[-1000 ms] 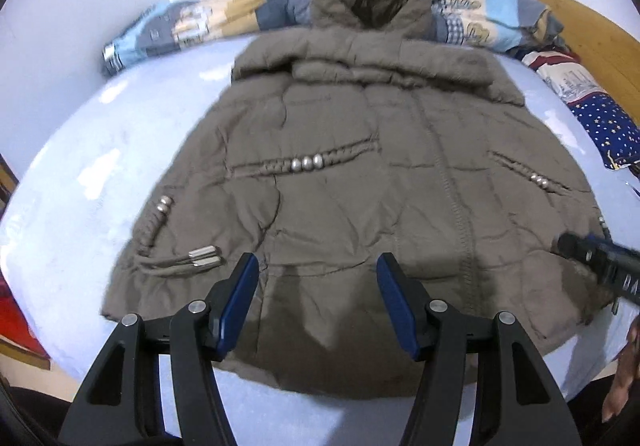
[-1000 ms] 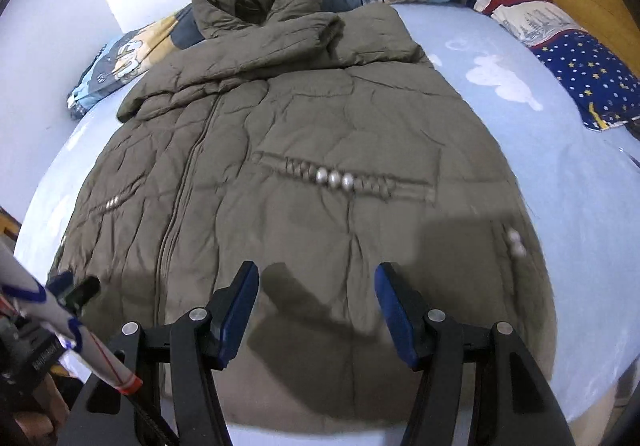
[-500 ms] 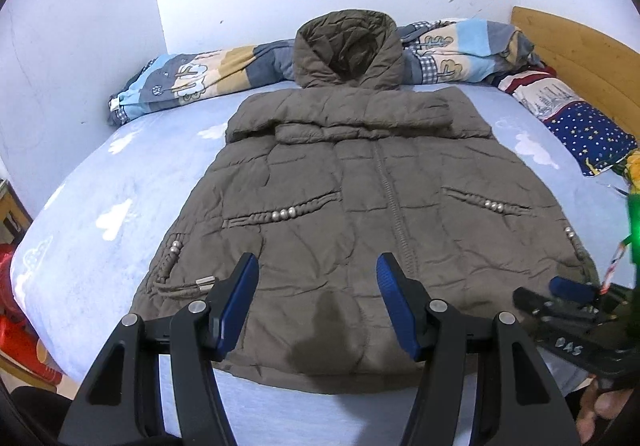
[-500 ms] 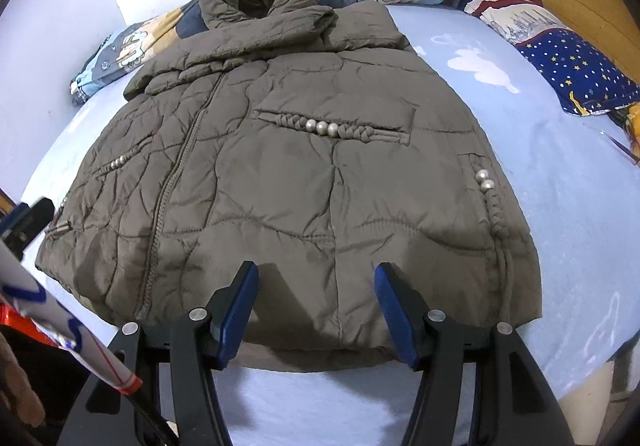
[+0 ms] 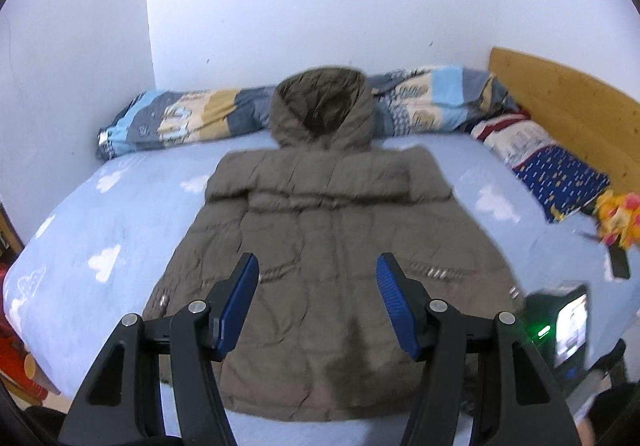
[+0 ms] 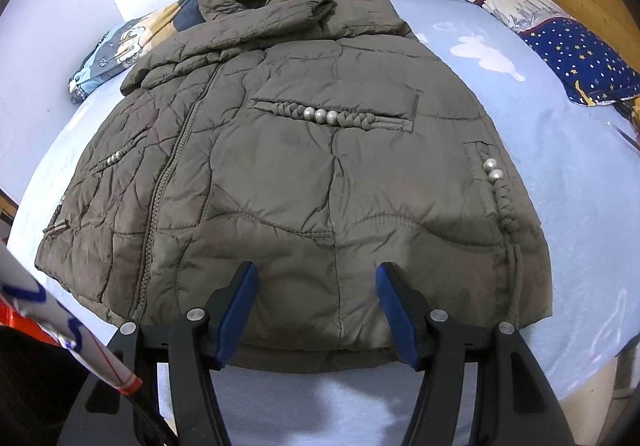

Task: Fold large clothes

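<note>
An olive-brown hooded padded coat [image 5: 320, 230] [image 6: 304, 174] lies front up and spread flat on a light-blue bed [image 5: 104, 214] [image 6: 560, 182], hood toward the wall, sleeves tucked across the chest. My left gripper [image 5: 316, 266] is open, high above the coat's hem, with nothing between its blue pads. My right gripper [image 6: 316, 274] is open too, hovering just over the hem's right half, empty. The coat has braided pocket trims with silver beads [image 6: 320, 115].
A rolled patterned quilt [image 5: 192, 122] lies along the wall behind the hood. A star-print pillow [image 6: 580, 54] and a wooden headboard [image 5: 560, 102] are at the right. The other gripper's body with a lit screen [image 5: 568, 322] shows at the left view's lower right.
The left gripper has risen and pulled back, so the whole coat and the wall now show. The right gripper drew back slightly toward the hem. Both stay open and empty.
</note>
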`<action>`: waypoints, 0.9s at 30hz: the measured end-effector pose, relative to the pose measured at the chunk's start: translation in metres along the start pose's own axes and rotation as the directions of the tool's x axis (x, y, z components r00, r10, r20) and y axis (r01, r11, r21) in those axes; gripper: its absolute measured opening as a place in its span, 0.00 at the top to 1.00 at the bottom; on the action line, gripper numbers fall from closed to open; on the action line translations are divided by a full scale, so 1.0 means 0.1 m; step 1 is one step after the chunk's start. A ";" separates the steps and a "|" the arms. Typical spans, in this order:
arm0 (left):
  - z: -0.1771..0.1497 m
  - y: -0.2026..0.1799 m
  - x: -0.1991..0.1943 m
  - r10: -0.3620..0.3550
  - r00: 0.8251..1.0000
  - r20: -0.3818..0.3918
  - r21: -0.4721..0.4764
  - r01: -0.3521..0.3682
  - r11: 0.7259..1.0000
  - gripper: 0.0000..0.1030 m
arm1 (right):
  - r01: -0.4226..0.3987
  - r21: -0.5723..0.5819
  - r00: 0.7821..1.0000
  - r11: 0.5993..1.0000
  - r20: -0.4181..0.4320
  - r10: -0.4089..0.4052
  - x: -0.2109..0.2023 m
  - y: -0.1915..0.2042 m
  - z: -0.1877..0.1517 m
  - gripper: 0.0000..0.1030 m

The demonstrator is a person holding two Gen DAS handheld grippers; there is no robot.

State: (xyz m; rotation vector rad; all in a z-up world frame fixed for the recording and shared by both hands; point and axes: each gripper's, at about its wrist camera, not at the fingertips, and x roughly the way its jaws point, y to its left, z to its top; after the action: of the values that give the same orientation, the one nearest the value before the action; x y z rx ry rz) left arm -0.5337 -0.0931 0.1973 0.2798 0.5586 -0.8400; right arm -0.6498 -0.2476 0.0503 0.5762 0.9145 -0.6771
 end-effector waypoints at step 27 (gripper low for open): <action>-0.24 1.35 0.52 0.138 0.971 -0.197 -0.184 -0.174 0.967 0.38 | 0.008 0.131 0.999 0.991 0.052 -0.015 -0.16 -0.33 0.09 0.34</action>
State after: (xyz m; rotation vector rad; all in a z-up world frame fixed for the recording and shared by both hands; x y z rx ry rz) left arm -0.4111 -0.0279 0.1507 0.2142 0.7777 -0.6022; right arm -0.6766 -0.2712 0.0633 0.6672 0.8284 -0.7632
